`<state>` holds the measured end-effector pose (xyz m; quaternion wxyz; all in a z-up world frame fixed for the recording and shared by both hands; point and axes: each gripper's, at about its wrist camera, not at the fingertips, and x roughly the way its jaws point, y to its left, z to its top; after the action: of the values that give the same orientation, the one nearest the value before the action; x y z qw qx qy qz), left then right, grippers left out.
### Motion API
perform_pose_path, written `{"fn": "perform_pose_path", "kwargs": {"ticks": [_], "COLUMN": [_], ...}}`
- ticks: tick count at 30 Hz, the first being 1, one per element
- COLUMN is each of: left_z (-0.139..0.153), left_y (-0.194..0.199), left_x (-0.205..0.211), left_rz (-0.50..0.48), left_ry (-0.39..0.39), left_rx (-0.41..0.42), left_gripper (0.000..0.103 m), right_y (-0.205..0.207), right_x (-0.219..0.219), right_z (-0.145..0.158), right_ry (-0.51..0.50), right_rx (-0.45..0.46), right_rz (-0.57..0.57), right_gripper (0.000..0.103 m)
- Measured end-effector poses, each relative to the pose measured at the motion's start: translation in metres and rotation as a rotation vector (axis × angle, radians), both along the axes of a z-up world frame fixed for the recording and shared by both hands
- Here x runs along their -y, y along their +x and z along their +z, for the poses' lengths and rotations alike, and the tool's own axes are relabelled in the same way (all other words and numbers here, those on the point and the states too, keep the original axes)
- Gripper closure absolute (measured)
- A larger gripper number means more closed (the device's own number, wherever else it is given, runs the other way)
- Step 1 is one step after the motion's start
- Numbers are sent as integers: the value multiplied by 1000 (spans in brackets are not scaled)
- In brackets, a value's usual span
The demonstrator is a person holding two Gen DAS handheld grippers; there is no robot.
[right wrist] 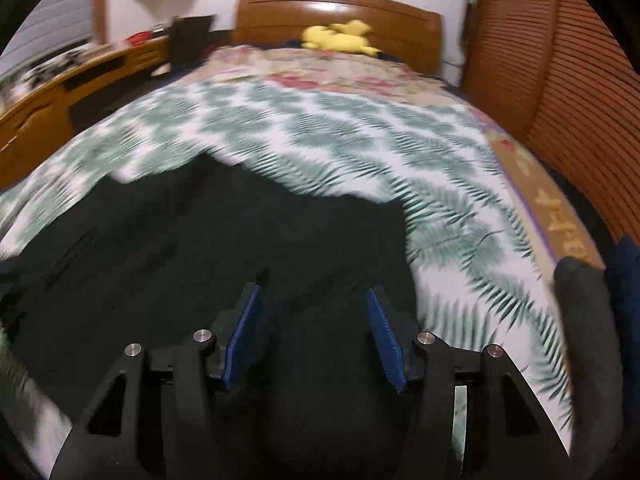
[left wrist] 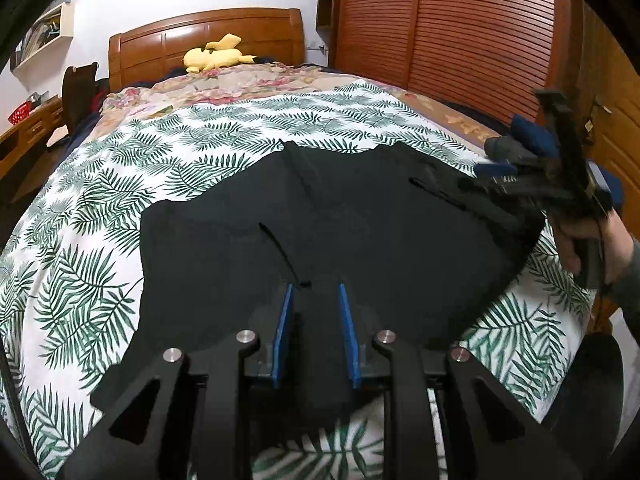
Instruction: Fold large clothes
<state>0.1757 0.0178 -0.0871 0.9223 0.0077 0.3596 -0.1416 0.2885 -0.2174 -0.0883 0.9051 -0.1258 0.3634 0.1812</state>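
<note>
A large black fabric garment (left wrist: 320, 216) is spread flat on the white bedsheet printed with green fern leaves (left wrist: 120, 184). The left gripper (left wrist: 316, 292) is seen with its 2 blue-padded fingers (left wrist: 285, 320) narrowly parted over the garment's near part; whether cloth is pinched cannot be told. The right gripper (right wrist: 314, 292) is shown with jaws moderately apart and no cloth clamped between them. Only the left wrist view shows the right gripper from outside, held by a hand (left wrist: 588, 240) at the garment's right edge. The right wrist view is blurred.
</note>
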Motion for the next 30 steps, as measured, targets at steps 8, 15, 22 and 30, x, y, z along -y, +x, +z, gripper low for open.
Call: {"fn": "perform_pose_path", "kwargs": {"ticks": [8,15,22,30], "left_z": [-15,-34,-44,-44], "left_y": [-27,-26,-26,-26], "left_x": [5,4,4,4], "left_rz": [7,34,35,32], "left_ry": [-8,-5,3,5], "left_rx": [-29,-69,-81,-78], "left_gripper": [82,81,81,81], "right_y": [-65,-62,-70,-75], "right_x": [-10,-3,-10,-52], "right_z": [-14,-51,-29,-29], "right_ry": [4,-13,21,61], "right_rx": [-1,-68,-39,-45], "right_rz": [108,93,93,188], "right_gripper": [51,51,52,52]}}
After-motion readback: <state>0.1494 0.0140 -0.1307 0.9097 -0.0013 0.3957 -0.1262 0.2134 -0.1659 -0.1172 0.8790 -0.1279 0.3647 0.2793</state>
